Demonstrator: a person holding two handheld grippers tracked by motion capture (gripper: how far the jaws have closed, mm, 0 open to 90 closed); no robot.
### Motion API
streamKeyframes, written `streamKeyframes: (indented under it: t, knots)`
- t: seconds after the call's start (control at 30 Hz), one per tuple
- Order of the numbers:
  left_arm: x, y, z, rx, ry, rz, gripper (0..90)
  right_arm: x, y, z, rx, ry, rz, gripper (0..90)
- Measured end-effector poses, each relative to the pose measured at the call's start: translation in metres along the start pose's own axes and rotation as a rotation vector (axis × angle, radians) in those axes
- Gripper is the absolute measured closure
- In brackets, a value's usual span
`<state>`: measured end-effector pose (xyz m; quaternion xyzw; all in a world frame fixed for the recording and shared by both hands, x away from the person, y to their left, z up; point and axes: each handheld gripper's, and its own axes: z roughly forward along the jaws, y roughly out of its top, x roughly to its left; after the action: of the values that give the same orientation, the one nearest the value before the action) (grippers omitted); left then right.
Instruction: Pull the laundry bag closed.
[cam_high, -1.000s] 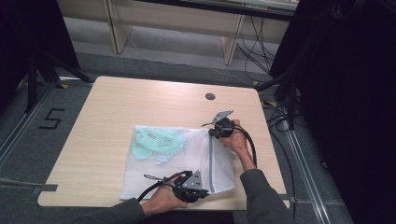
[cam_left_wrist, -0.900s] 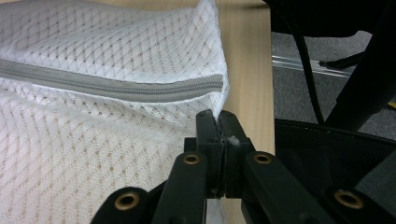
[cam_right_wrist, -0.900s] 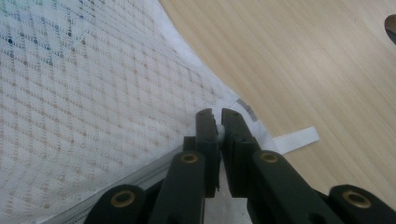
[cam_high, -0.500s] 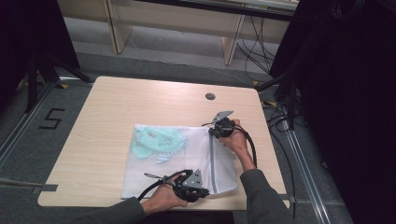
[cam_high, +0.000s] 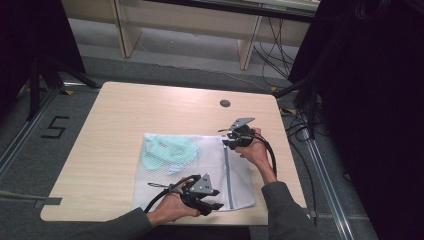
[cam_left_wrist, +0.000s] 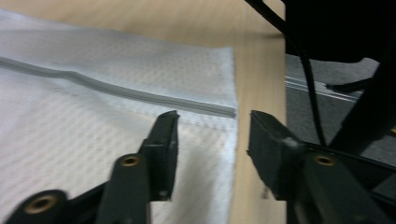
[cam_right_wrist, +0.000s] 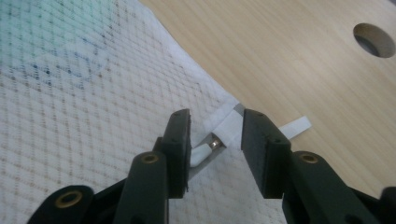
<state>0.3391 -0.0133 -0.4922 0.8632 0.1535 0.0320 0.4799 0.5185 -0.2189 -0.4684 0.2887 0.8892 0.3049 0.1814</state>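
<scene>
My mesh laundry bag (cam_high: 200, 167) lies flat on the table (cam_high: 115, 125). Left hand-held gripper (cam_high: 212, 205) at its 5 o'clock corner, right hand-held gripper (cam_high: 226, 137) at 1 o'clock over the zipper pull (cam_right_wrist: 205, 148); both just opened up, pinching nothing.

From my station the counter (cam_high: 150, 107) reads as pale wood-grain laminate, smooth with a soft sheen. On it lies a white mesh bag (cam_high: 210, 167), a woven net cloth, matt and finely dimpled, thin enough that a mint-green cloth (cam_high: 162, 150) inside it shows through. The bag's zipper (cam_left_wrist: 116, 88) is a flat grey ribbed band, and its pull (cam_right_wrist: 212, 142) has a small shiny metal piece beside a smooth white fabric tab (cam_right_wrist: 229, 123). On my left gripper (cam_left_wrist: 210, 140) the jaws are matt black plastic with faintly scuffed pads and brass-coloured rivets. My right gripper (cam_right_wrist: 215, 140) has the same finish. The floor (cam_high: 200, 55) looks like dull grey carpet.
</scene>
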Motion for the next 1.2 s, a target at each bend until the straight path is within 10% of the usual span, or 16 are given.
streamKeyframes:
  t: [0.3,1.2]
  knots:
    - [0.025,0.002,-0.036,-0.009,0.112,-0.036,37.1,0.01,-0.002,-0.013,-0.048,0.011,0.064,50.7]
    - [0.049,-0.031,-0.124,-0.025,0.26,-0.128,30.0,0.057,-0.037,-0.07,-0.099,0.076,0.112,39.2]
